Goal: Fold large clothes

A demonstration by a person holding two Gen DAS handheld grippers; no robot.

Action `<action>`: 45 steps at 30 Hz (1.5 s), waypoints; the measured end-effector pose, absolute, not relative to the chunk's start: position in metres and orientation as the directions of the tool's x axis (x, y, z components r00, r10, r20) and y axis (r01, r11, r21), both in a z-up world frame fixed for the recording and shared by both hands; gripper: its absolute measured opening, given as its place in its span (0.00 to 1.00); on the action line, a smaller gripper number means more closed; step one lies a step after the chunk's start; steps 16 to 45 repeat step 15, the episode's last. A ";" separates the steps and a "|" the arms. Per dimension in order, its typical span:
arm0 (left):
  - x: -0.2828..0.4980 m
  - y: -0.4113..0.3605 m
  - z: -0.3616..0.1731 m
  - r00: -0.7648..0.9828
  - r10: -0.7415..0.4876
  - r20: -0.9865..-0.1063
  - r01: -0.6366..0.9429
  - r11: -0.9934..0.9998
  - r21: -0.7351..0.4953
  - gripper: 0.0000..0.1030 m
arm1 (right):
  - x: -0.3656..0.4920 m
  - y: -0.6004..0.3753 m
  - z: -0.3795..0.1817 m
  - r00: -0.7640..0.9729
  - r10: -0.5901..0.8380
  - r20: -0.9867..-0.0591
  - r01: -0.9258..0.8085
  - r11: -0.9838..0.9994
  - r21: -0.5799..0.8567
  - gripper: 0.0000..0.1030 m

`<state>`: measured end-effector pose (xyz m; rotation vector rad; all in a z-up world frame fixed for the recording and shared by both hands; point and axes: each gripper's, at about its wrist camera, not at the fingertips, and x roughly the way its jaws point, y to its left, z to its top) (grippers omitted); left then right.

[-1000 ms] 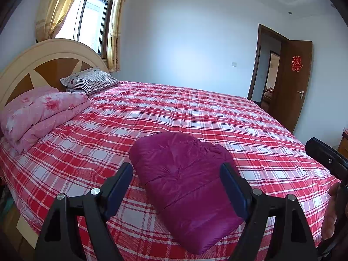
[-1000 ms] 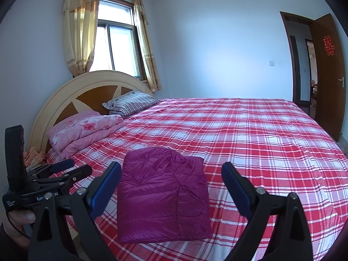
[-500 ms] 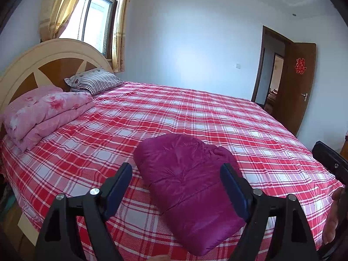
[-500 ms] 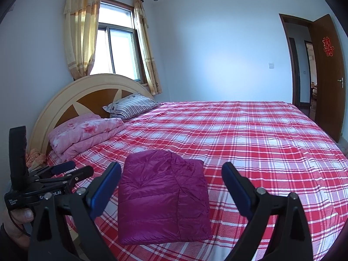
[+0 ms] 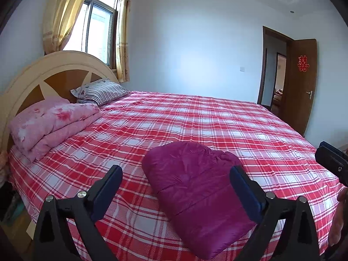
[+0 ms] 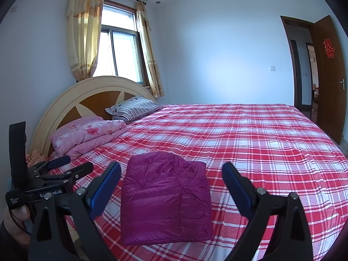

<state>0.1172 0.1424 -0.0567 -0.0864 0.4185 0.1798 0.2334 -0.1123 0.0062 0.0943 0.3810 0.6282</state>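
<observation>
Folded magenta quilted down jacket lies on the red-and-white plaid bedsheet at the near edge, long axis running away from both grippers. Left gripper jaws opening, right gripper spread wide; both empty, about equally near.

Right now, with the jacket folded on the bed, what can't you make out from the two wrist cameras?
- Jacket: its underside and inner folds, hidden by its own top layer, both views.
- Jacket's near right side, left wrist view: covered by the left gripper, whose jaws are opening, nothing between them.
- Right gripper: only partly seen in the left view, cut by the right edge.
</observation>
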 end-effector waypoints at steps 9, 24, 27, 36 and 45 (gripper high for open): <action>0.119 0.143 -0.061 0.894 0.146 -0.423 -0.191 0.980 -0.064 0.96 | 0.236 -0.112 0.001 0.734 0.591 -0.335 -0.556 0.806 0.204 0.93; 0.119 0.141 -0.063 0.899 0.142 -0.415 -0.182 0.981 -0.060 0.96 | 0.237 -0.110 -0.003 0.727 0.590 -0.352 -0.557 0.806 0.200 0.93; 0.119 0.141 -0.063 0.899 0.142 -0.415 -0.182 0.981 -0.060 0.96 | 0.237 -0.110 -0.003 0.727 0.590 -0.352 -0.557 0.806 0.200 0.93; 0.119 0.141 -0.063 0.899 0.142 -0.415 -0.182 0.981 -0.060 0.96 | 0.237 -0.110 -0.003 0.727 0.590 -0.352 -0.557 0.806 0.200 0.93; 0.119 0.141 -0.063 0.899 0.142 -0.415 -0.182 0.981 -0.060 0.96 | 0.237 -0.110 -0.003 0.727 0.590 -0.352 -0.557 0.806 0.200 0.93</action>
